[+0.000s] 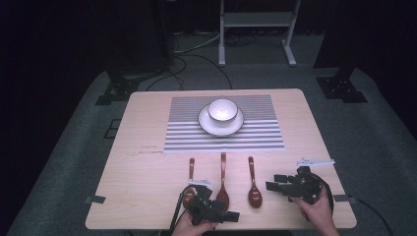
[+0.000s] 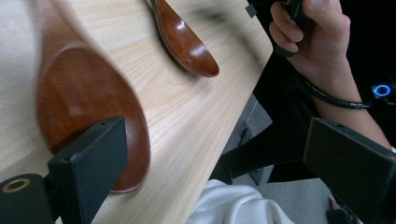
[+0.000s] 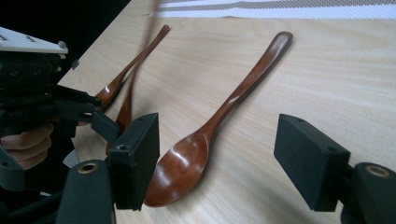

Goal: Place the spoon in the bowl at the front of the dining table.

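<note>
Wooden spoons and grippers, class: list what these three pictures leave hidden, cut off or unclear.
1. Left spoon: its bowl, high view, hidden by the left gripper.
2. Middle spoon: handle blurred and cut off, left gripper view.
3. Right spoon: part of its bowl, right gripper view, behind a jaw.
4. Bowl: contents too small, high view.

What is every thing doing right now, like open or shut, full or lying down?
left gripper: open, holding nothing
right gripper: open, holding nothing
left spoon: lying flat
middle spoon: lying flat
right spoon: lying flat
bowl: upright on the saucer, looks empty
striped mat: spread flat
</note>
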Demonstrator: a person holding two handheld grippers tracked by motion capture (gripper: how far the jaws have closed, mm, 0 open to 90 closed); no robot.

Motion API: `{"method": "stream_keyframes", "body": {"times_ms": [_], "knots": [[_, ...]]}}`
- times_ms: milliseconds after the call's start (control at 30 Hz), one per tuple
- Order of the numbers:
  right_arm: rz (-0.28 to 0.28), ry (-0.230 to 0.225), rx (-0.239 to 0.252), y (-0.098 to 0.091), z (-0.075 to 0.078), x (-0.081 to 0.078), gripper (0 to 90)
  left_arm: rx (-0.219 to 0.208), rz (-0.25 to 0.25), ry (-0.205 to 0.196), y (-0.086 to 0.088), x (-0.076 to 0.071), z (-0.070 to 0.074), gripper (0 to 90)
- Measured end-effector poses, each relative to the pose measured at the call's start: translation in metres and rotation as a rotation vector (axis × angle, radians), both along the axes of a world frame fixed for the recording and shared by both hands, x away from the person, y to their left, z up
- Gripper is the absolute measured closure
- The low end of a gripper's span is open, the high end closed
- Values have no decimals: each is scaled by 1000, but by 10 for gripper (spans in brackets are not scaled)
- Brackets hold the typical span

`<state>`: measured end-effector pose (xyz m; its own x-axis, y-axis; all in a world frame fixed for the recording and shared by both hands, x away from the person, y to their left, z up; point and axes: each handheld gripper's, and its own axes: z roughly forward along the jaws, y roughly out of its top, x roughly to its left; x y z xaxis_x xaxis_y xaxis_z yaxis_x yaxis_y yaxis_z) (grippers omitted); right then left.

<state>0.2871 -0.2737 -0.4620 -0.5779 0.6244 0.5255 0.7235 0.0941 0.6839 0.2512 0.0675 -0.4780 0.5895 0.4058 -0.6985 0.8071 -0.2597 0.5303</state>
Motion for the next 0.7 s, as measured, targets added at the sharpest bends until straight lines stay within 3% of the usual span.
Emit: {"method": "stream_keyframes", "body": {"times_ms": [300, 600, 700], "knots": [[31, -11, -8, 7, 20, 12, 300, -2, 3, -11, 0, 0, 0, 54], [95, 23, -65, 31, 35, 32, 291, -4, 7, -22, -1, -1, 0, 55], [100, 41, -62, 38, 37, 39, 289, -5, 3, -19, -1, 0, -1, 55]]}}
